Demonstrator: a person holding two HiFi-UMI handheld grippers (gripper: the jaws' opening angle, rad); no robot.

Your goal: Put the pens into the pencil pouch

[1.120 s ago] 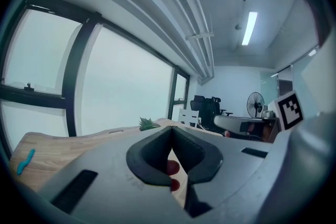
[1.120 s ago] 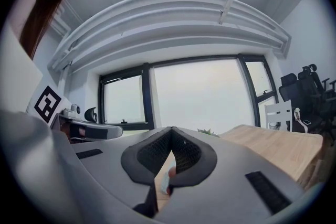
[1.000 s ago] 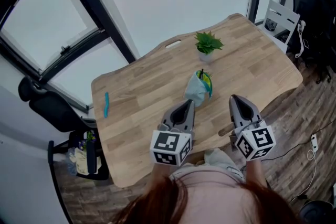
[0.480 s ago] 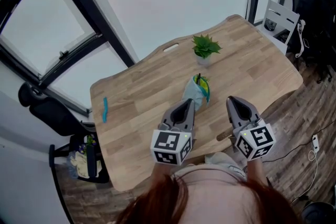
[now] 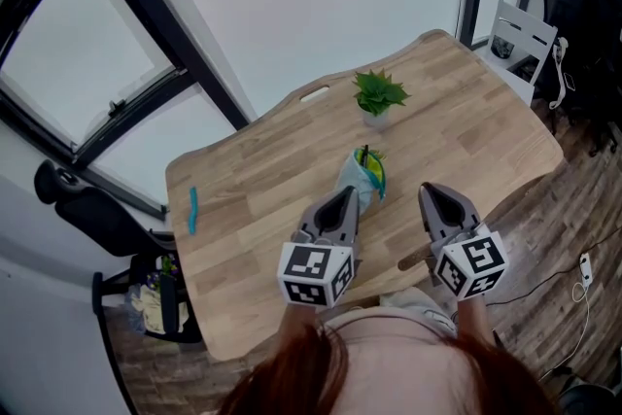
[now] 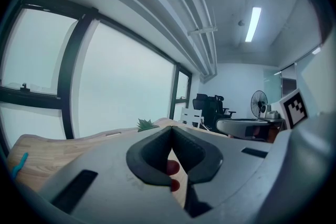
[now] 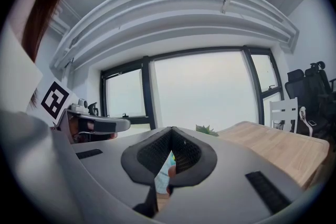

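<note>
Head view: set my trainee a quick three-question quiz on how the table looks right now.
1. True or false: the left gripper is holding a pen.
2. Where does the teal pen lie? A) near the left edge of the table, apart from the pouch; B) inside the pouch; C) on the floor.
3. What stands on the table beyond the pouch, farther from the person?
Key: 1 false, it is shut and empty. 2 A. 3 the small potted plant.
</note>
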